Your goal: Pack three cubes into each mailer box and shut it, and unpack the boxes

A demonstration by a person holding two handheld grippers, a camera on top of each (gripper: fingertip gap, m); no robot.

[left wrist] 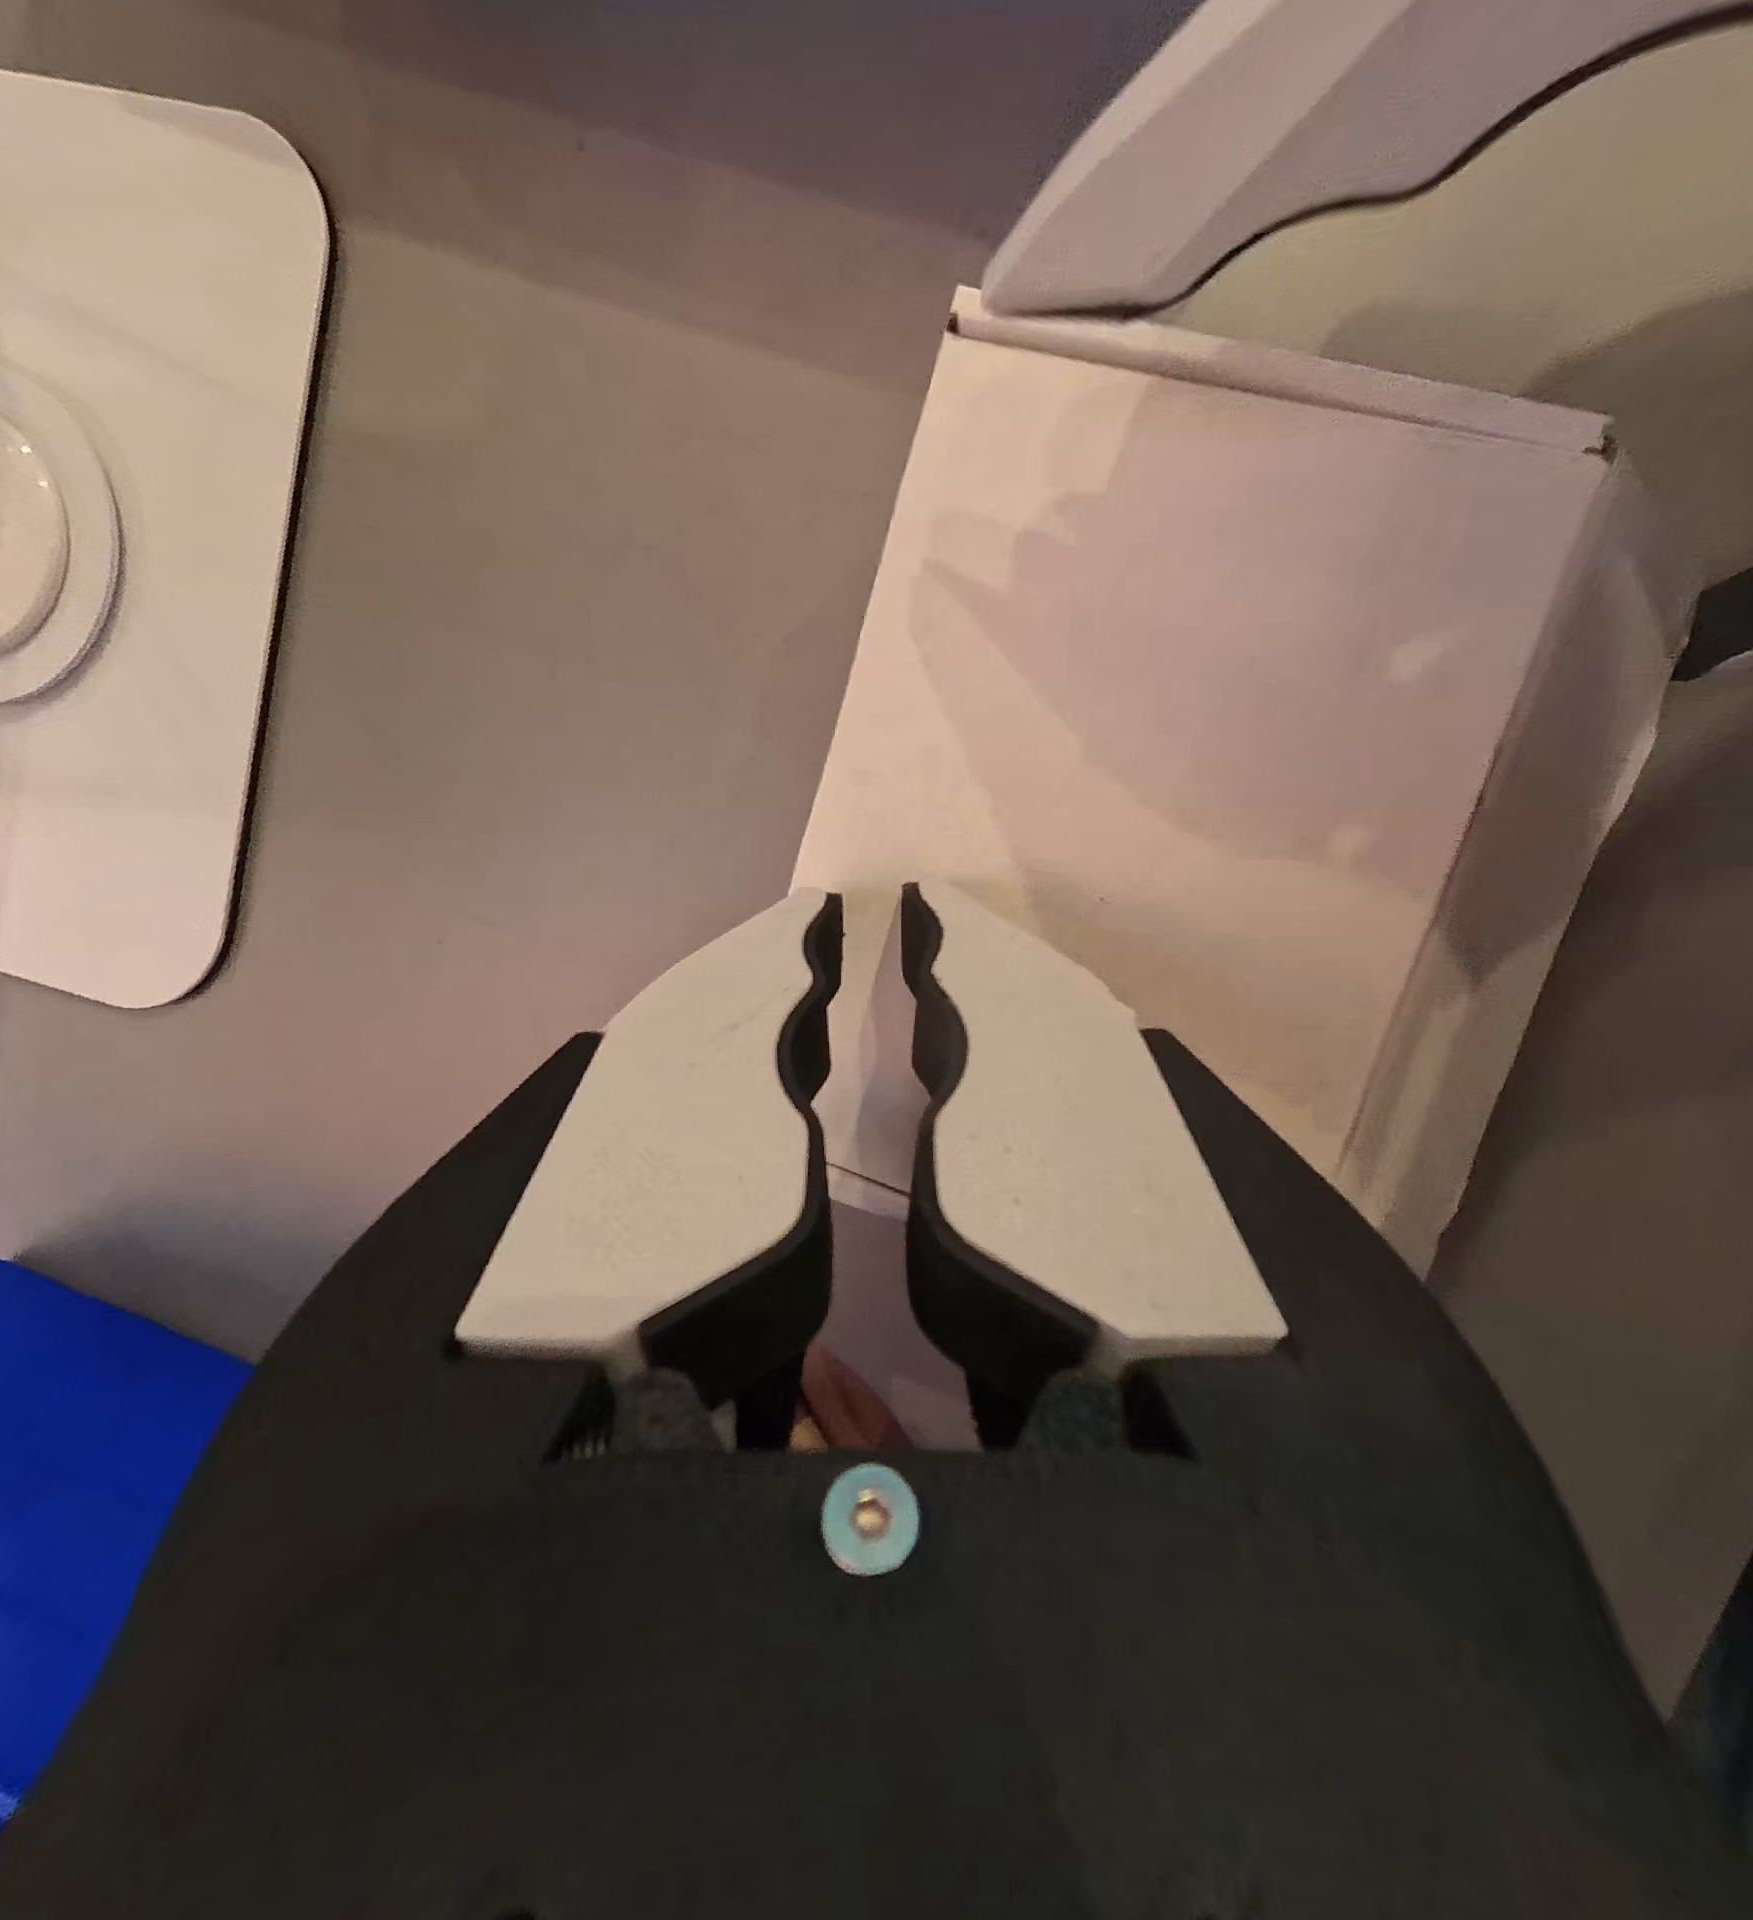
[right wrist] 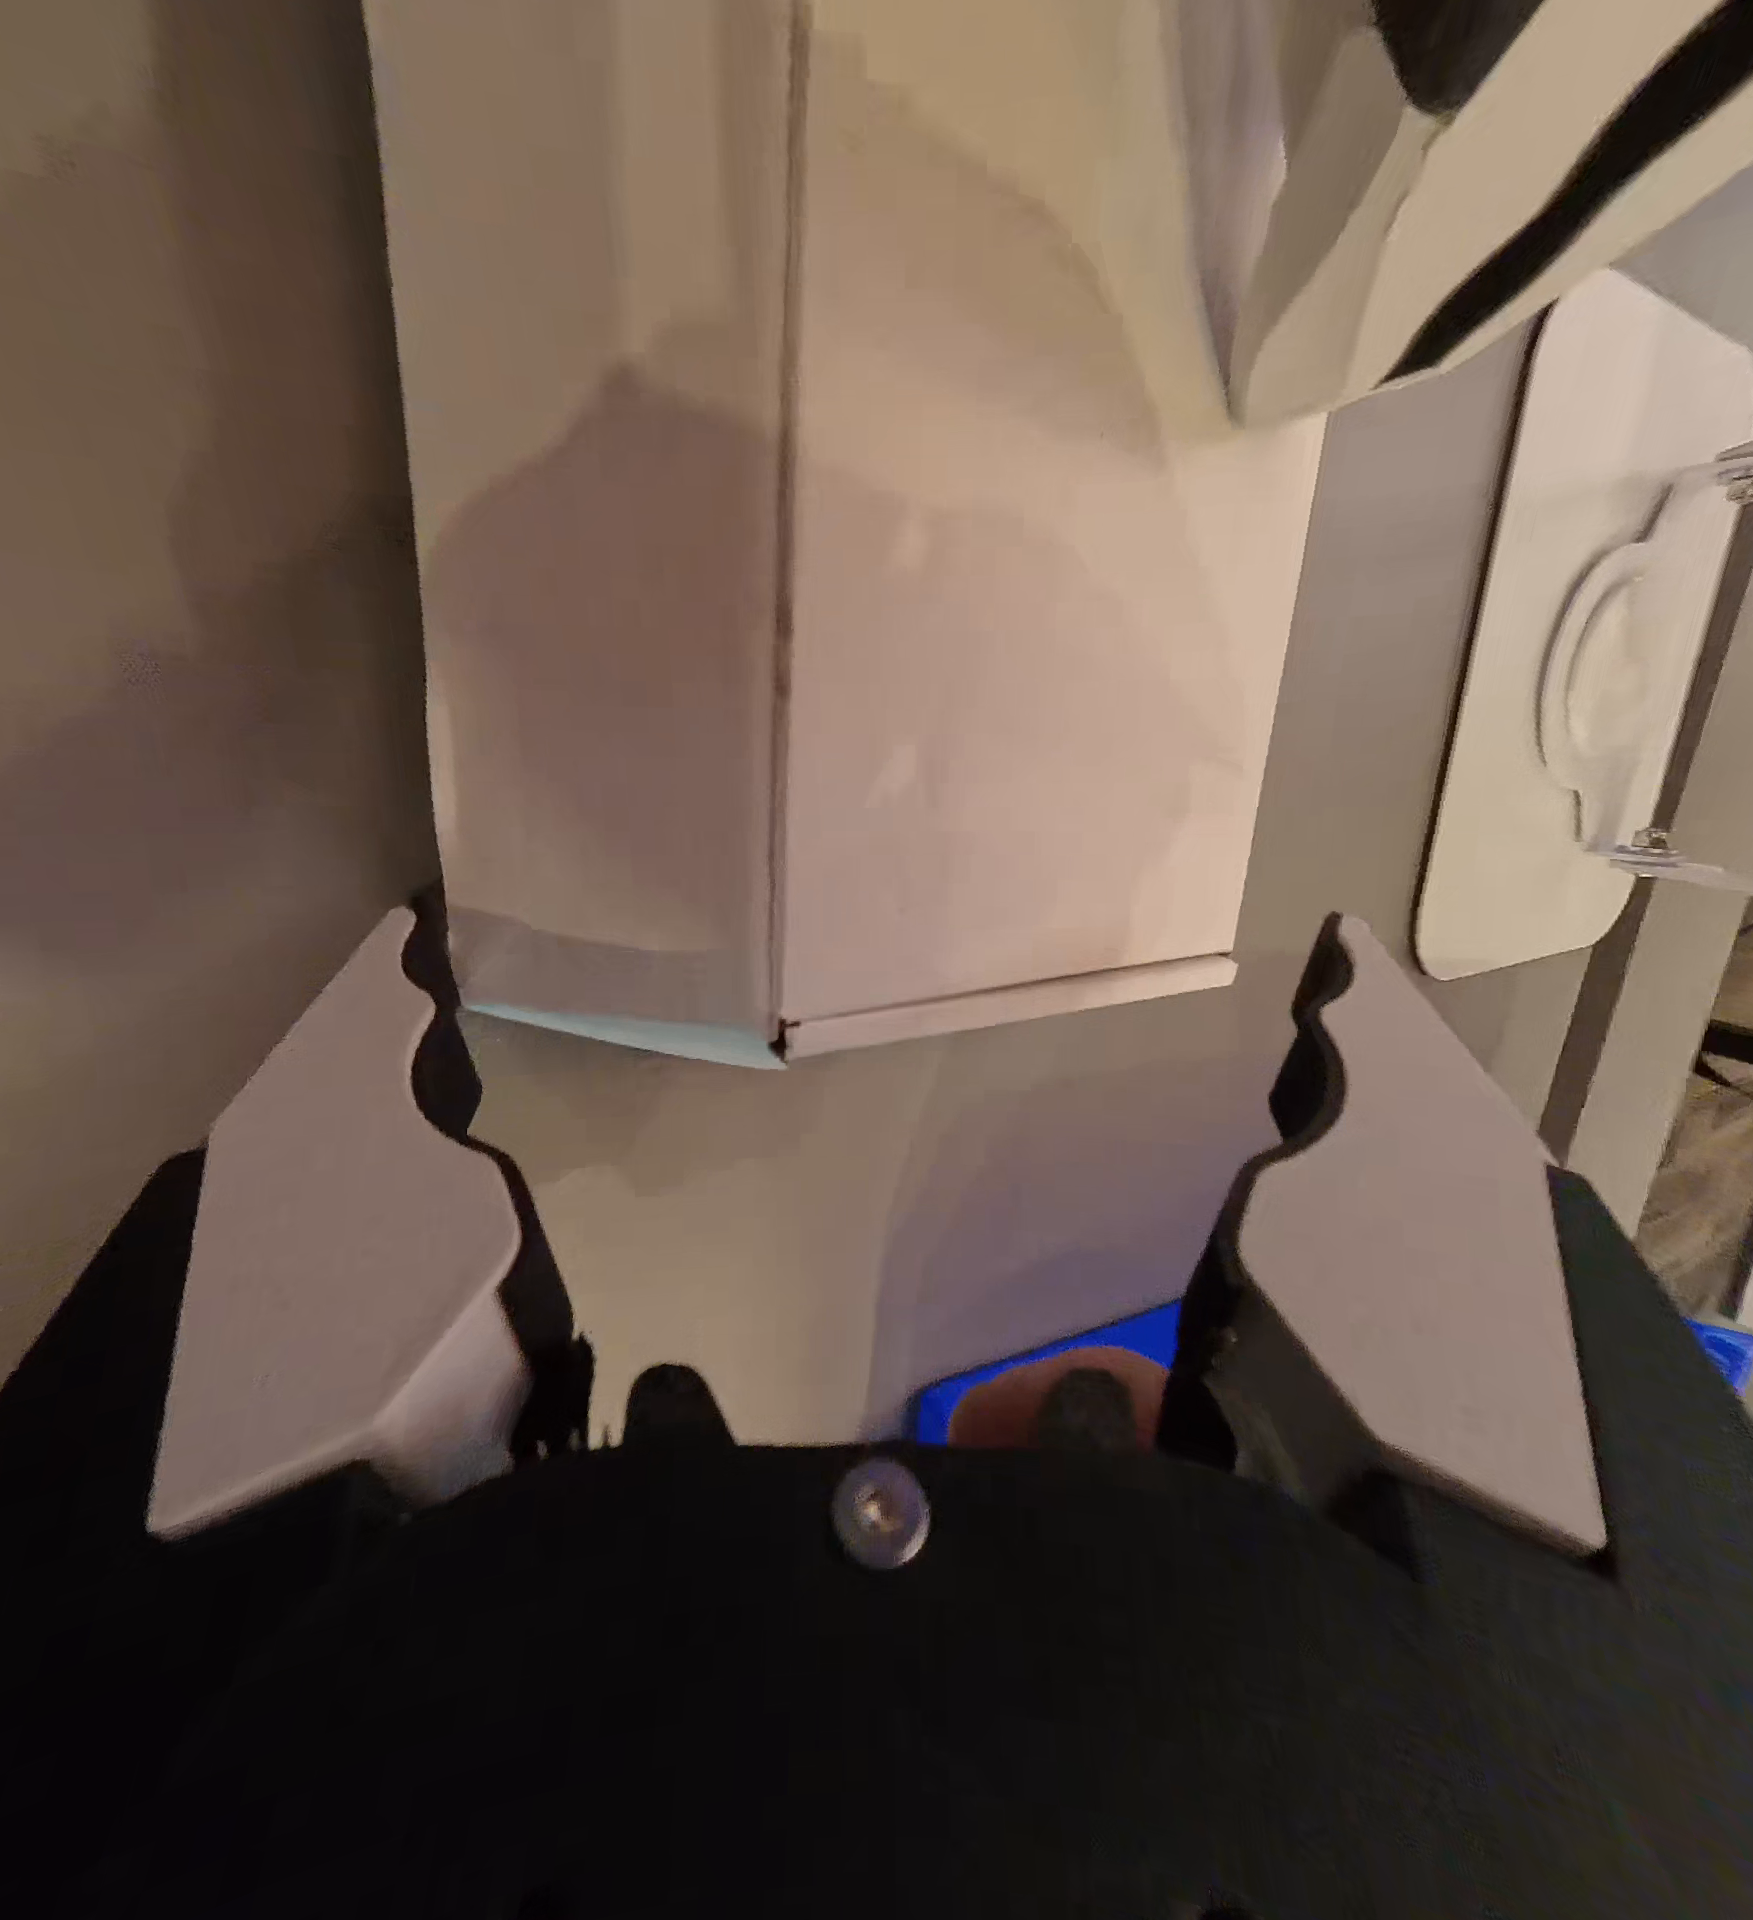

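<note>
Two grippers at work on one white mailer box [left wrist: 1215,748]. Left wrist view: the left gripper [left wrist: 872,904] is nearly closed at the box's near corner, seemingly empty, with a blue cube [left wrist: 51,1507] low to its left. Right wrist view: the right gripper [right wrist: 872,935] gapes wide, straddling the box end on the table [right wrist: 124,520]. It's light, stiff cardboard, so take it by the side walls.

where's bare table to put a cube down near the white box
Free: the grey tabletop between the white mailer box and the white pad, and the strip before the box between the right gripper's fingers. Crowded: the box's far side, where the other gripper looms.
</note>
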